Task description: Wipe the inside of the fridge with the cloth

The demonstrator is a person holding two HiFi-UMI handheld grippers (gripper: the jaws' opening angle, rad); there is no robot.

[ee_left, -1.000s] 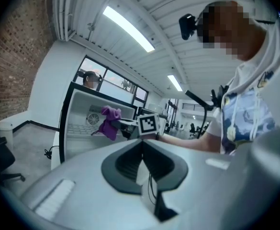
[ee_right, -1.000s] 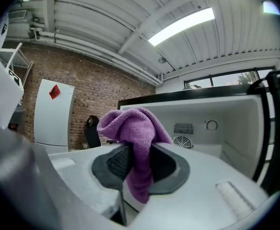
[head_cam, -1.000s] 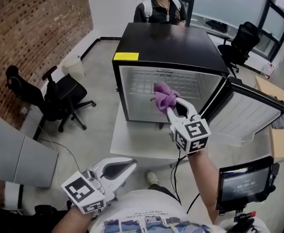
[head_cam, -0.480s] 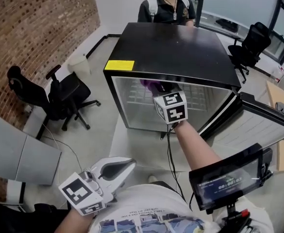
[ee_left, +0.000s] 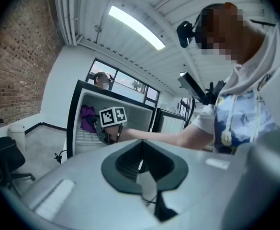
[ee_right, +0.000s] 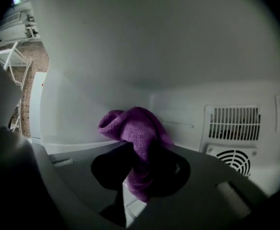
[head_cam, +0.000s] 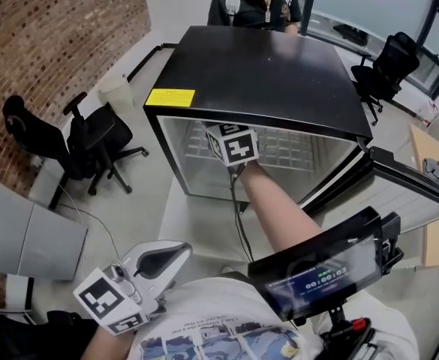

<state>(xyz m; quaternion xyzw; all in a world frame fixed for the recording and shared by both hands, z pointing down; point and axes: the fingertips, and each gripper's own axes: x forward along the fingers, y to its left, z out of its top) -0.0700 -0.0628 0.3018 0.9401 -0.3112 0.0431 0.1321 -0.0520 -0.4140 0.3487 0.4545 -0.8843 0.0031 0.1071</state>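
A black mini fridge [head_cam: 264, 73] stands with its door [head_cam: 418, 190] swung open to the right. My right arm reaches into its white interior; only the marker cube [head_cam: 233, 145] shows under the top edge in the head view. In the right gripper view my right gripper [ee_right: 142, 171] is shut on a purple cloth [ee_right: 135, 133], which is bunched up close to the back wall near the left corner. The cloth [ee_left: 87, 119] also shows inside the fridge in the left gripper view. My left gripper [head_cam: 170, 257] hangs low beside my body, shut and holding nothing.
A vent grille and fan [ee_right: 233, 138] sit on the fridge's back wall at the right. The fridge rests on a white platform [head_cam: 196, 223]. A person [head_cam: 257, 2] sits behind it. Office chairs [head_cam: 91, 137] [head_cam: 388, 58] stand left and right, and a screen device [head_cam: 324, 272] hangs at my chest.
My right gripper has carried the cloth from just outside the opening deep into the fridge, toward its upper left. The left gripper has stayed where it was.
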